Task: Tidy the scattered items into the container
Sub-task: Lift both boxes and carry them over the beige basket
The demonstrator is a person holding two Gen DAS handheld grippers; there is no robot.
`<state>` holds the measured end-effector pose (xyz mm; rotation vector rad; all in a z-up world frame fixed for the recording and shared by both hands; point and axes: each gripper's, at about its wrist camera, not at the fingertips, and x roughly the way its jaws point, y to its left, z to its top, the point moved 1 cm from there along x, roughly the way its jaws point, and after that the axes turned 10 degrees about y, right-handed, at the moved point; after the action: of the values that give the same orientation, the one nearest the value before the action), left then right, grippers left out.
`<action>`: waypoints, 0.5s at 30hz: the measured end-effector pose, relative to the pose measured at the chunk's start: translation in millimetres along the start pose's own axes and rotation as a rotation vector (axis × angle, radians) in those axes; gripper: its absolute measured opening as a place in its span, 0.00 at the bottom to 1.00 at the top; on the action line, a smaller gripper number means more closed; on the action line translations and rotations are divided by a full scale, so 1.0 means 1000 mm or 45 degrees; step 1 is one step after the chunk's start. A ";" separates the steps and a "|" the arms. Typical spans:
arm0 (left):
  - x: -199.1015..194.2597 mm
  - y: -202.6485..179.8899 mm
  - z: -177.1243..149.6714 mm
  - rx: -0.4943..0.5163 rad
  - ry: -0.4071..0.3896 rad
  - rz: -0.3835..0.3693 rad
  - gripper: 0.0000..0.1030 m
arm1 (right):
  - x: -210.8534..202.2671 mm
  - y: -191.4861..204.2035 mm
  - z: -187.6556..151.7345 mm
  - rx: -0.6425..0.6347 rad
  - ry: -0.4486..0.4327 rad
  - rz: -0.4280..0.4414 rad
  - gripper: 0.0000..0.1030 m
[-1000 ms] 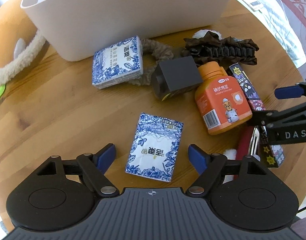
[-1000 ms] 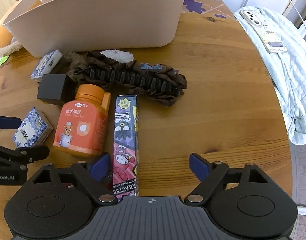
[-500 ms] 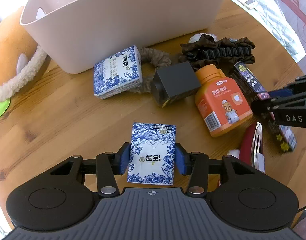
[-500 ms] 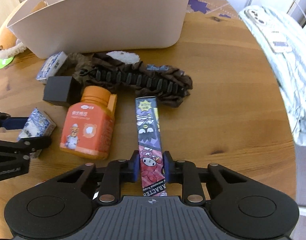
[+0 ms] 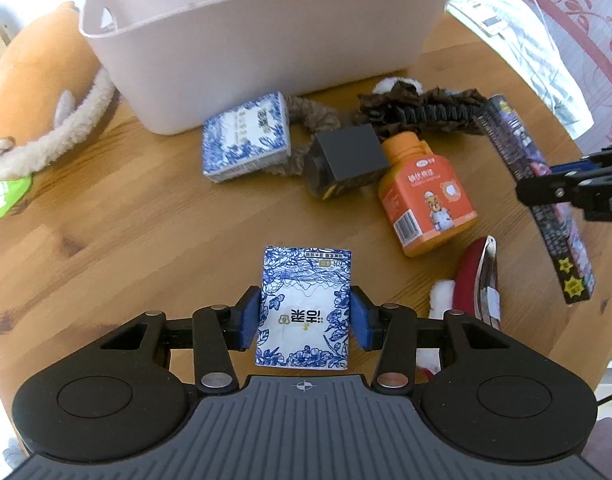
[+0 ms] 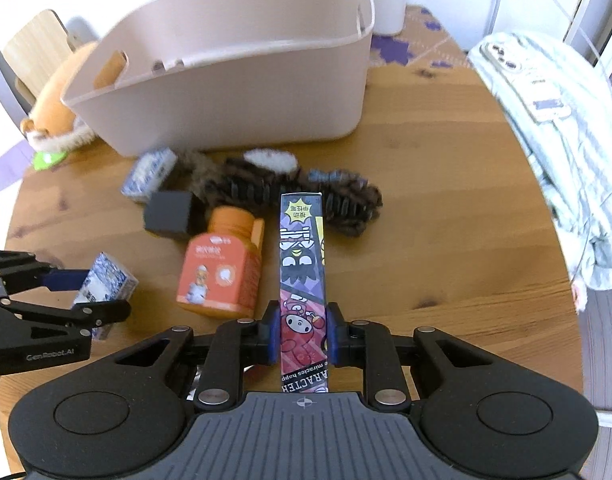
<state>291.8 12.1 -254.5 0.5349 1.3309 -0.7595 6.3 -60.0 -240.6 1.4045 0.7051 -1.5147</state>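
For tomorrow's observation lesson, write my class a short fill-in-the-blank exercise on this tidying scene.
1. The left tool grips a blue-and-white ____ pack.
2. The right tool grips a long cartoon-printed ____.
3. The orange bottle lies on its ____ on the wooden table.
4. The black cube sits ____ the beige tub.

Missing words: tissue; box; side; outside

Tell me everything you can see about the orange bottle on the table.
The orange bottle is squarish plastic with an orange cap, a cartoon bear label and a barcode. It lies on its side on the wooden table, cap toward the black box and seemingly touching it. No tool holds it.
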 end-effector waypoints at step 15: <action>-0.062 0.026 0.028 -0.039 -0.197 0.006 0.46 | -0.071 0.015 0.022 -0.006 -0.211 0.040 0.20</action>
<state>326.3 19.8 -190.2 0.4455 1.1959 -0.7601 4.6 -68.6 -164.8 1.2643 0.5817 -1.5831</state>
